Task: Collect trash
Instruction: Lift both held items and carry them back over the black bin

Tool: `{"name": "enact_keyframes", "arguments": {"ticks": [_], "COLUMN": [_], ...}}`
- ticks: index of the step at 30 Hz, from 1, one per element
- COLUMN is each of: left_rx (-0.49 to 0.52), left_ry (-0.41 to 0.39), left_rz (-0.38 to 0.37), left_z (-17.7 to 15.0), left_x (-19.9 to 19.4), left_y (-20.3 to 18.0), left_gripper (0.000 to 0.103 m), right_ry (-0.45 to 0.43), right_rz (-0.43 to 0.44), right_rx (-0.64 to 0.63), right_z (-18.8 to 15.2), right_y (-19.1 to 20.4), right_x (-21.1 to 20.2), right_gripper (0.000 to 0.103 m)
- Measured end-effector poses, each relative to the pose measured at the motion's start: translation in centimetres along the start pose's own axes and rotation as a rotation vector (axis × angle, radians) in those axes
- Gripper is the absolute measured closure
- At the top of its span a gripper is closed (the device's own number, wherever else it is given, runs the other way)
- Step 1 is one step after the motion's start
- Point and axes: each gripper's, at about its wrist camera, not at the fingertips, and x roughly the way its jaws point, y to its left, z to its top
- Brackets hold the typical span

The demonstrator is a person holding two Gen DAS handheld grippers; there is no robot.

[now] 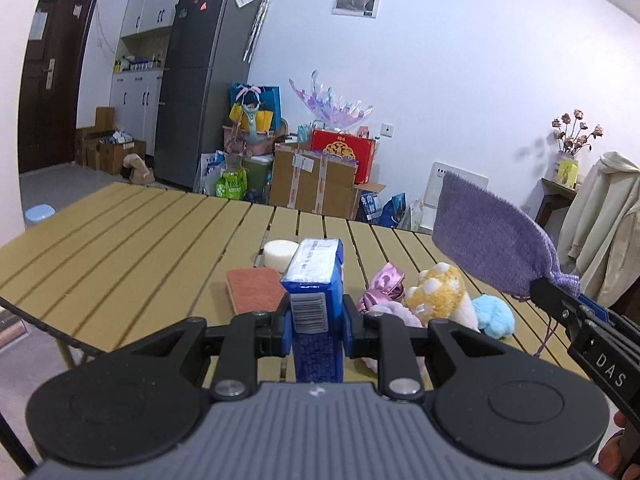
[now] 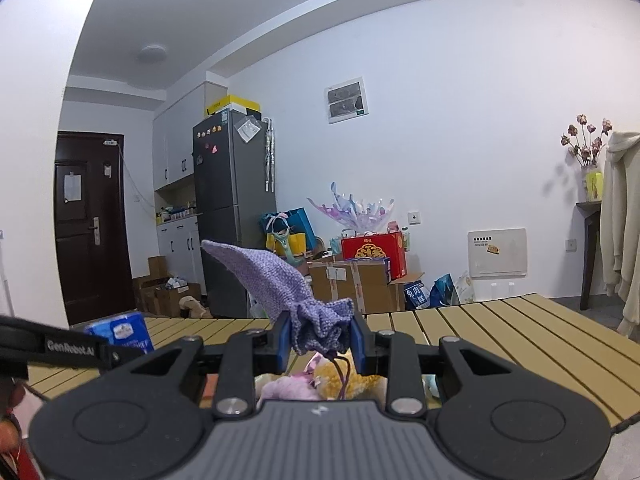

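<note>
Blue tissue pack [image 1: 314,280], one; purple pouch [image 2: 288,292], one

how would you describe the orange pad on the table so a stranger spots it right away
On the slatted yellow table, look just left of the blue packet held by the left gripper. The orange scouring pad lies flat there, beside a round white sponge; it alone is rectangular and rust-coloured.

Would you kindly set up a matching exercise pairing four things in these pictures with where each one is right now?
Things:
1. blue tissue pack
2. purple knitted pouch
3. orange sponge
4. white round block

Places:
A. flat on the table, left of the pack
B. clamped in the left gripper
C. on the table, beyond the sponge
D. clamped in the right gripper

Pairs: 1-B, 2-D, 3-A, 4-C
</note>
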Motion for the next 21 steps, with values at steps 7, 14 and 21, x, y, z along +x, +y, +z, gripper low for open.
{"name": "enact_keyframes", "arguments": {"ticks": [7, 14, 21], "left_rx": [0.038, 0.083, 0.107], "left_ry": [-0.02, -0.015, 0.018], "left_rz": [-0.007, 0.003, 0.014], "left_z": [-0.6, -1.8, -4.0], "left_x": [-5.2, -9.2, -11.8], "left_y": [-0.3, -0.4, 0.4], "left_gripper": [0.08, 0.08, 0.08], "right_ry": [0.009, 0.048, 0.115], "right_rz": [0.009, 0.02, 0.029], "right_rx": [-0.023, -0.037, -0.054], "right_z": [0.9, 0.5, -0.8], "right_y": [0.9, 1.8, 2.6], "right_x": [-5.2, -10.3, -14.3], "right_gripper": [0.074, 0.075, 0.075]}}
